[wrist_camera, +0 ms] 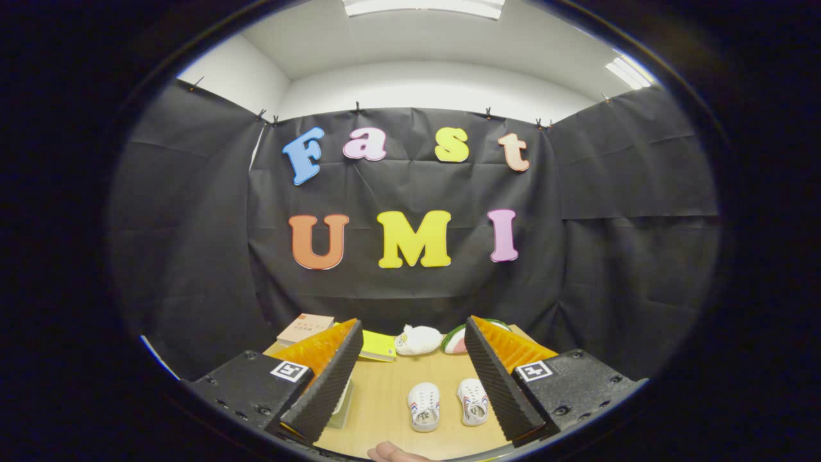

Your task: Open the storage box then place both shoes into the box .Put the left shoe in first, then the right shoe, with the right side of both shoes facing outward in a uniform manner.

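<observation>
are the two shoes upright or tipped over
Upright: both shoes stand sole-down on the table, openings up, side by side between the open hand-held gripper fingers.

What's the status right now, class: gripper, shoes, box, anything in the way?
Gripper open, holding nothing, raised above table. Two white shoes side by side between the fingers, untouched. Box partly hidden behind one finger; lid state unclear. A hand at table's near edge.
</observation>
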